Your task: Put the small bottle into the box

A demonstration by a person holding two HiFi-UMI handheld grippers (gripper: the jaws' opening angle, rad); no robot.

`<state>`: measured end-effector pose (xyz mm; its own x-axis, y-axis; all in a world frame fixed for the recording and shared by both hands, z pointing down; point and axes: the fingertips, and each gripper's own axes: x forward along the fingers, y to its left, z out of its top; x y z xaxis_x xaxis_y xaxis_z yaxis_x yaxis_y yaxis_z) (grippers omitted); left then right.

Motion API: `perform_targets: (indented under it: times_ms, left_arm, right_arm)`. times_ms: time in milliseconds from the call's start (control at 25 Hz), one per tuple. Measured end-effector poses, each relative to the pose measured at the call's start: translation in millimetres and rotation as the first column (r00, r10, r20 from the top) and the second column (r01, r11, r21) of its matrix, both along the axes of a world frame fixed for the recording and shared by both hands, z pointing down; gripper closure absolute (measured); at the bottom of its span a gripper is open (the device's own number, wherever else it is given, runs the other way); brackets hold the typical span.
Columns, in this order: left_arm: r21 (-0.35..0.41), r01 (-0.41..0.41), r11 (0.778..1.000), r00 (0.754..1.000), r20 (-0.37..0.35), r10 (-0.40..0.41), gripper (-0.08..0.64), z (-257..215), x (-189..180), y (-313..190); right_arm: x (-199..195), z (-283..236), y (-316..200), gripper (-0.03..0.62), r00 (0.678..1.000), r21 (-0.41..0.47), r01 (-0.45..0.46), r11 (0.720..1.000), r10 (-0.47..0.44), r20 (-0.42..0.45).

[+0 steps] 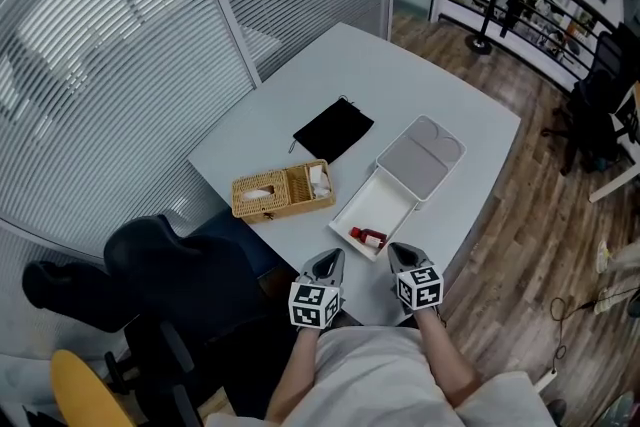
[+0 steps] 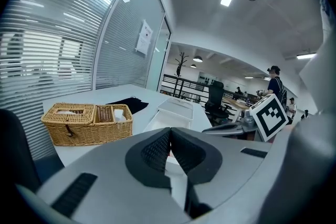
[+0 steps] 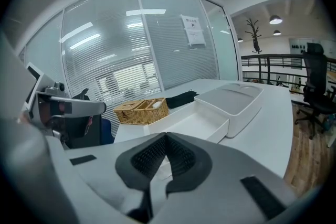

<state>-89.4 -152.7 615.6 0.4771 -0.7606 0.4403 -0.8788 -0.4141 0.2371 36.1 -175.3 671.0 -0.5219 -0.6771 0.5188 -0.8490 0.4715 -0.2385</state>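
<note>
A small red bottle (image 1: 368,237) lies in the pulled-out drawer (image 1: 372,207) of the white box (image 1: 420,160), at the drawer's near end. My left gripper (image 1: 333,256) hovers by the table's near edge, just left of the drawer, shut with nothing in it; its pads (image 2: 160,147) meet. Just right of the bottle is my right gripper (image 1: 397,251), also shut and holding nothing, pads (image 3: 176,153) together. The bottle is hidden behind the jaws in both gripper views. The drawer (image 3: 189,120) and the box (image 3: 231,99) lie ahead of the right gripper.
A wicker basket (image 1: 282,190) stands left of the drawer and a black pouch (image 1: 333,128) lies behind it. A black office chair (image 1: 170,275) sits at the table's left corner beside a glass wall with blinds. The table edge (image 1: 450,245) drops to wood floor on the right.
</note>
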Motion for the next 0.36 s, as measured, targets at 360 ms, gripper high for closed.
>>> perform_targets:
  times_ms: [360]
  left_arm:
    - [-0.001,0.005,1.000,1.000,-0.005,-0.005,0.531,0.6,-3.3,2.3]
  right_arm:
    - [-3.7,2.9,3.4,0.574,1.000,-0.003,0.011,1.000,-0.011,-0.010]
